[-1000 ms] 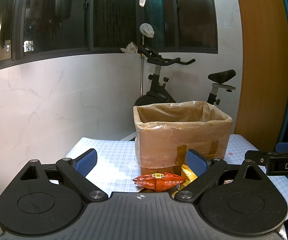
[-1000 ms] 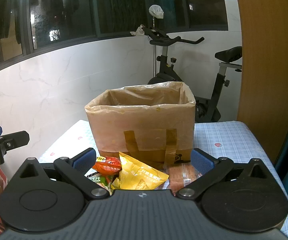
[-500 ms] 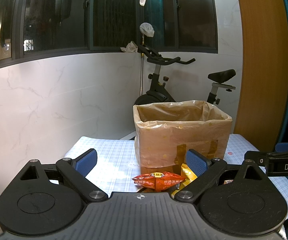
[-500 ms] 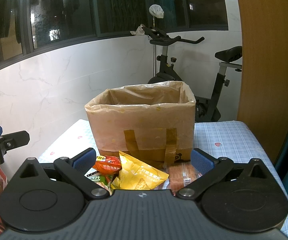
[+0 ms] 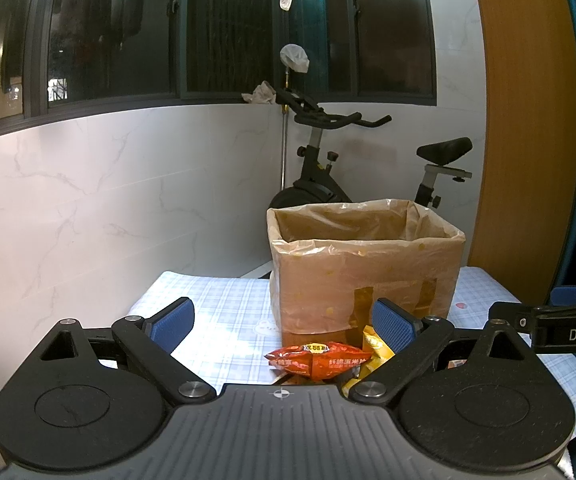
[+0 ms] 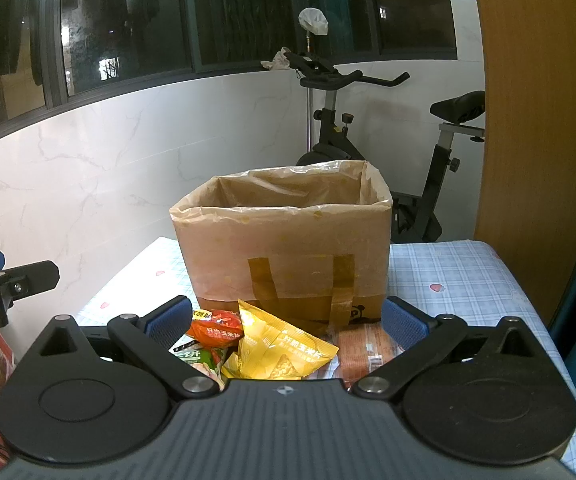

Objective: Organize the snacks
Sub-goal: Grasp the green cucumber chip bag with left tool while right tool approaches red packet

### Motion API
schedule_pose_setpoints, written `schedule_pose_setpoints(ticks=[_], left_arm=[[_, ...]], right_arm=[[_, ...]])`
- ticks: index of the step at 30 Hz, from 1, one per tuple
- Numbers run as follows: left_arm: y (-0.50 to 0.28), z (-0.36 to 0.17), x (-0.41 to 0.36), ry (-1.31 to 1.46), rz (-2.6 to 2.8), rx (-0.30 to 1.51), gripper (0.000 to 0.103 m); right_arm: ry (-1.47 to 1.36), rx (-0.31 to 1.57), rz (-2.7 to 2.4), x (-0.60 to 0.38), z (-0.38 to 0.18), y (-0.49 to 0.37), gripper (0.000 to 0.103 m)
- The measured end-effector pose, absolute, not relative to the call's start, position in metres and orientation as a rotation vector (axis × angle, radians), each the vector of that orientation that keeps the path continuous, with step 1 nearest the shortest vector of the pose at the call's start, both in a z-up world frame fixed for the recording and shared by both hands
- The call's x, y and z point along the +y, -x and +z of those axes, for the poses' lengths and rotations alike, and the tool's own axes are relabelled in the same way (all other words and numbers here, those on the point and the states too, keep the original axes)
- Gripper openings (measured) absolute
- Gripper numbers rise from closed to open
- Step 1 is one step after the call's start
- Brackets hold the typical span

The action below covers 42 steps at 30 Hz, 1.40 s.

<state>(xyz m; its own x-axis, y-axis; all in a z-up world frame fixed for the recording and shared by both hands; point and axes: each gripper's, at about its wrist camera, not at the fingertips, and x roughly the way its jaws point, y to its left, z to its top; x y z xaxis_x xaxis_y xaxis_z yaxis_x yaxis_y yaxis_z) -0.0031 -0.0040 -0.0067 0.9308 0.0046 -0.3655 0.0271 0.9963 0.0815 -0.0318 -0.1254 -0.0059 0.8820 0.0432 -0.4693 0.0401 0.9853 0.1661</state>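
Snack packets lie in a small heap on the checked tablecloth (image 6: 448, 276), just in front of a cardboard box (image 6: 283, 240) lined with a clear plastic bag. In the right wrist view, a yellow packet (image 6: 283, 352) sits in the middle of the heap, with an orange-red packet (image 6: 217, 328) just beside it on the left, a green packet (image 6: 195, 356) partly tucked below that, and a brown packet (image 6: 364, 346) on its right. The right gripper (image 6: 285, 322) hangs over the heap with its blue-padded fingers (image 6: 167, 320) spread wide, pinching nothing. In the left wrist view, the orange-red packet (image 5: 320, 362) shows between the fingers of the left gripper (image 5: 283, 320), with the yellow packet (image 5: 374, 354) peeking out behind it near the box (image 5: 364, 264). That gripper is also spread wide and holds nothing. Each gripper shows at the edge of the other's view, well apart to the side. Behind the table stand an exercise bike (image 5: 328, 160), a white marble-look wall (image 5: 107, 200) under dark windows, and a wooden panel (image 6: 536, 120) on the right.
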Motion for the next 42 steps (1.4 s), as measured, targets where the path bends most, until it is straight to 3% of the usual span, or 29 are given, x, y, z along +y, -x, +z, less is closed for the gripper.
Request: schedule_pose_setpoints(ticks=[15,42], left_arm=[[-0.004,-0.018,0.013,-0.051,0.001,0.39,0.097],[-0.094,-0.139,0.062,0.257,-0.023,0.707,0.097]], right_arm=[[-0.182,0.432,0.006,-0.133,-0.024,0.033,0.103],[-0.18,0.582,-0.029,-0.13,-0.13,-0.019,0.103]])
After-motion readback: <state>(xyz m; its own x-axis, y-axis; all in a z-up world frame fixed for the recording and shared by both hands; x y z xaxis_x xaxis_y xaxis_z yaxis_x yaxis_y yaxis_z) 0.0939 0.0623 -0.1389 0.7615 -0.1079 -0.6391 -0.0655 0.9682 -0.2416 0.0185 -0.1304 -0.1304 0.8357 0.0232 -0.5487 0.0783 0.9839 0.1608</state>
